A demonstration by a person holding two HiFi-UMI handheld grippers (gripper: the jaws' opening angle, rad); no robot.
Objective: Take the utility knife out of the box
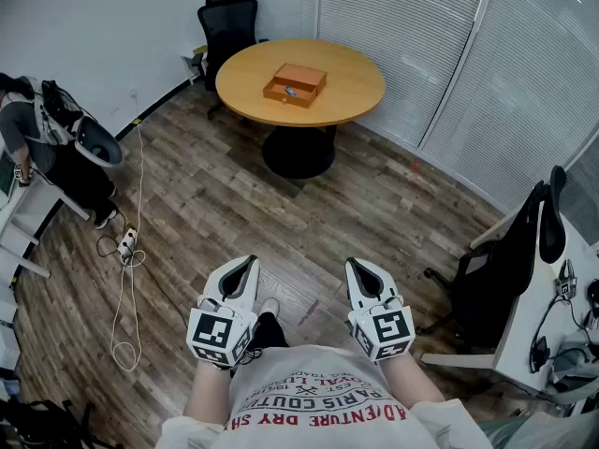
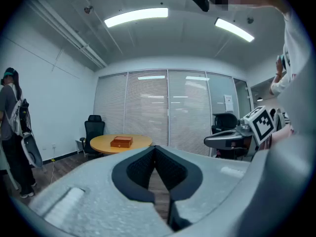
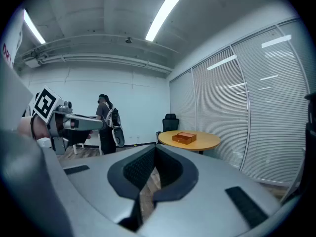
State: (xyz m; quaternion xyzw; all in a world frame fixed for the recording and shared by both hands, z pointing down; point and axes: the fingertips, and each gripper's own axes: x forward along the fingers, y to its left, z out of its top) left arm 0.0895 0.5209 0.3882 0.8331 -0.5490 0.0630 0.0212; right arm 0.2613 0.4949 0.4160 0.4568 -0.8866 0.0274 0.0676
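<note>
An orange-brown box (image 1: 295, 84) sits on a round wooden table (image 1: 351, 87) across the room. A small grey thing (image 1: 291, 92) lies in its open part, too small to identify. My left gripper (image 1: 248, 263) and right gripper (image 1: 357, 265) are held side by side close to my body, far from the table, and both point toward it. Each is shut with nothing between its pads. The left gripper view shows its shut tips (image 2: 155, 148) with the box (image 2: 121, 141) far beyond them. In the right gripper view the tips (image 3: 154, 147) also meet, and the box (image 3: 184, 138) is distant.
Wooden floor lies between me and the table. A black office chair (image 1: 227, 21) stands behind the table, and another (image 1: 510, 260) stands by a white desk (image 1: 552, 330) at right. A person (image 1: 37, 138) stands at the left wall. A cable and power strip (image 1: 126, 246) lie on the floor.
</note>
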